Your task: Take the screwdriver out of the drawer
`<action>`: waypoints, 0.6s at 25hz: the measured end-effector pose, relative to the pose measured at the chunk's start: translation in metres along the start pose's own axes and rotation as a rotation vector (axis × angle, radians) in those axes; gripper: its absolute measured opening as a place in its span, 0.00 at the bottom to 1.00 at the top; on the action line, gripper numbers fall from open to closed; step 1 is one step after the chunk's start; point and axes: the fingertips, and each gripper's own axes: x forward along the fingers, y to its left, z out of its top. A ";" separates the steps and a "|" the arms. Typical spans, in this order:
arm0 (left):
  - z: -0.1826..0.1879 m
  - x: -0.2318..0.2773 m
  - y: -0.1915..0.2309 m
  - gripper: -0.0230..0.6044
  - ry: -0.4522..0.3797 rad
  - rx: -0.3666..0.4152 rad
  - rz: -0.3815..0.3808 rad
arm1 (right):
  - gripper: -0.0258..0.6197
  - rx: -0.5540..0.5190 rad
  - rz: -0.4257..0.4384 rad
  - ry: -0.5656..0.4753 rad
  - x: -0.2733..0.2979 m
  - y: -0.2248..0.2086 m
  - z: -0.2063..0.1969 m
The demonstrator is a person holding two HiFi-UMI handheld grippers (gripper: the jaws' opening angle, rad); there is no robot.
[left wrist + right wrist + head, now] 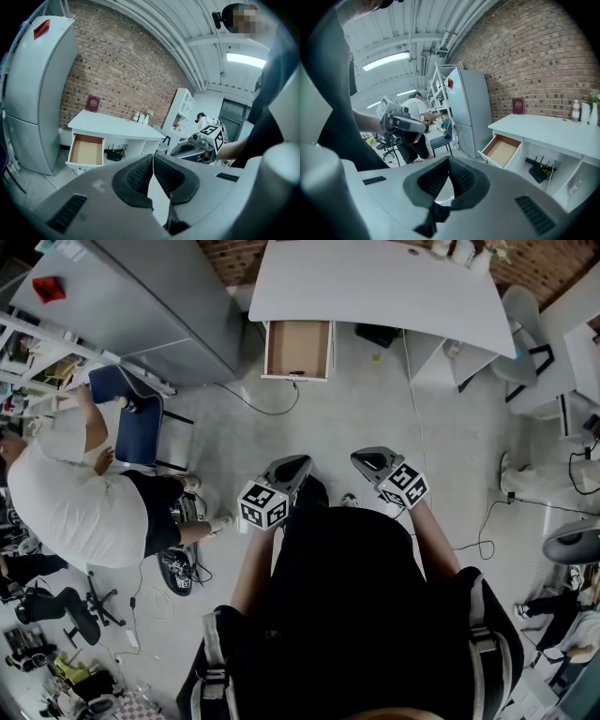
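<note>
Little of the task was done: the drawer (298, 348) stood open under the left end of the bench (375, 287), well apart from both claws. The screwdriver, presumably inside, could not be made out. The left claw (296, 463) and right claw (368, 458) were pressed together, pinching nothing.
</note>
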 end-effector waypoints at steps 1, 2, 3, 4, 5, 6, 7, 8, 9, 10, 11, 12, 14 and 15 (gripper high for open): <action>0.003 0.001 0.004 0.07 0.000 0.000 0.000 | 0.13 0.001 0.001 -0.001 0.003 -0.002 0.003; 0.006 0.002 0.008 0.07 -0.001 0.001 0.000 | 0.13 0.001 0.001 -0.001 0.006 -0.005 0.005; 0.008 0.004 0.012 0.07 -0.002 0.001 -0.001 | 0.13 0.002 0.001 0.001 0.009 -0.008 0.007; 0.011 0.005 0.016 0.07 -0.003 0.001 -0.001 | 0.13 0.002 0.001 0.003 0.012 -0.010 0.009; 0.013 0.007 0.020 0.07 -0.003 0.001 -0.002 | 0.13 0.001 0.000 0.004 0.015 -0.013 0.010; 0.015 0.007 0.025 0.07 -0.002 0.000 -0.003 | 0.13 0.001 -0.002 0.006 0.019 -0.015 0.012; 0.017 0.008 0.029 0.07 -0.001 0.000 -0.004 | 0.13 0.000 -0.005 0.007 0.022 -0.017 0.015; 0.019 0.008 0.034 0.07 0.000 0.000 -0.005 | 0.13 -0.001 -0.008 0.008 0.026 -0.020 0.017; 0.021 0.009 0.038 0.07 0.000 0.000 -0.006 | 0.13 -0.001 -0.010 0.009 0.029 -0.022 0.020; 0.023 0.009 0.043 0.07 0.001 0.000 -0.008 | 0.13 -0.001 -0.012 0.009 0.032 -0.024 0.022; 0.025 0.010 0.048 0.07 0.000 0.000 -0.011 | 0.13 -0.001 -0.013 0.009 0.036 -0.025 0.025; 0.027 0.011 0.052 0.07 0.000 0.000 -0.013 | 0.13 -0.002 -0.015 0.010 0.039 -0.027 0.028; 0.032 0.013 0.061 0.07 -0.001 0.000 -0.018 | 0.13 -0.003 -0.020 0.014 0.045 -0.031 0.032; 0.034 0.014 0.064 0.07 -0.002 -0.001 -0.022 | 0.13 -0.003 -0.024 0.017 0.047 -0.033 0.035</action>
